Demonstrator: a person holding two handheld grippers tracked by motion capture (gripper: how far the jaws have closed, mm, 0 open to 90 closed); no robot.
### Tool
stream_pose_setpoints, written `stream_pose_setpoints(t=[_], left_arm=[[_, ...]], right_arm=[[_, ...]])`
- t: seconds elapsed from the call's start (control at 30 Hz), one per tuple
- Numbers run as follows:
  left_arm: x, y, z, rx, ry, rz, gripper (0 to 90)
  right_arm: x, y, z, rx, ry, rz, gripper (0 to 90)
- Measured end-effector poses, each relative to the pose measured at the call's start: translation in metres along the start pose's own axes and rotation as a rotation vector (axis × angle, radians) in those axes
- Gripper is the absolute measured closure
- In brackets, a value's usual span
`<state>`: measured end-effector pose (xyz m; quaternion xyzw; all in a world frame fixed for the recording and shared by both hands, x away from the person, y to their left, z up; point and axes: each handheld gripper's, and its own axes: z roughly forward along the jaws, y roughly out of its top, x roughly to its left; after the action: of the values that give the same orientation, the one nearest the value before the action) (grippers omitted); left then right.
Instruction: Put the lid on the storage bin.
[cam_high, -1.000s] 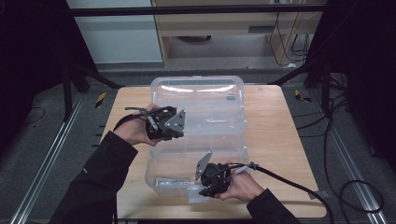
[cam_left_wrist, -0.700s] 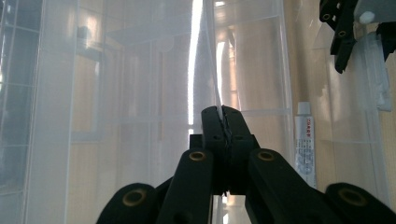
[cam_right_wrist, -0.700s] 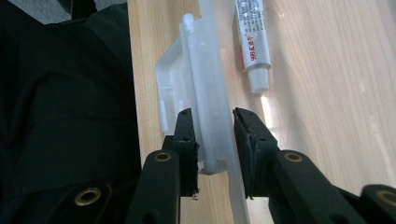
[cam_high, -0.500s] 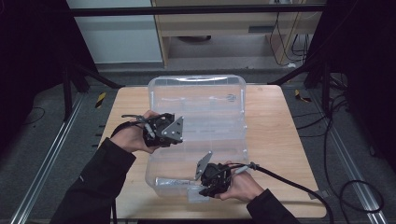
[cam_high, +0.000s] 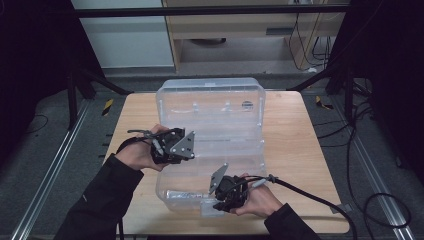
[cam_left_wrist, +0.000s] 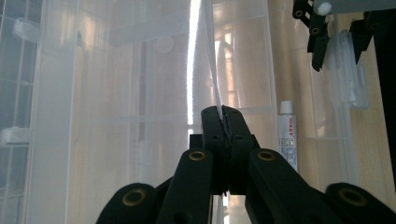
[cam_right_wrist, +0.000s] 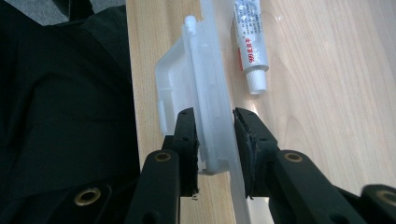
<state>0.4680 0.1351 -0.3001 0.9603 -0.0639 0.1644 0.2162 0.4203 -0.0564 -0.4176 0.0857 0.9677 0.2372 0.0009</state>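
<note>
— Lowering since a second ago, is the lid (cam_high: 210, 107) tipping back?
— Yes; left gripper (cam_high: 192, 150) is pinching its edge, right gripper (cam_high: 220, 197) is clamping the latch (cam_right_wrist: 196, 88) of the clear box (cam_high: 250, 160) on the table (cam_high: 300, 150).

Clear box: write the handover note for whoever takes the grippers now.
Left gripper: shut on a thin wall edge of the clear box.
Right gripper: shut on the front latch.
Box sits mid-table, lid open, leaning back. A small tube lies inside near the latch.
Done: box opened, both grips set.
Left: probably close the lid and snap the latch, though the next move is a guess.
</note>
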Motion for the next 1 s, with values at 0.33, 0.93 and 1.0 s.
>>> stream_pose_setpoints(t=[0.33, 0.93, 1.0], left_arm=[[-0.010, -0.001, 0.000, -0.002, -0.005, 0.003, 89.3], [-0.013, 0.000, 0.001, 0.002, -0.014, -0.007, 89.2], [-0.014, 0.000, 0.001, -0.002, -0.016, -0.014, 89.2]], right_arm=[[0.004, -0.001, -0.003, -0.024, -0.035, -0.008, 72.1], [0.010, -0.008, -0.058, -0.328, -0.141, 0.025, 77.3], [0.009, -0.012, -0.070, -0.394, -0.157, 0.059, 82.3]])
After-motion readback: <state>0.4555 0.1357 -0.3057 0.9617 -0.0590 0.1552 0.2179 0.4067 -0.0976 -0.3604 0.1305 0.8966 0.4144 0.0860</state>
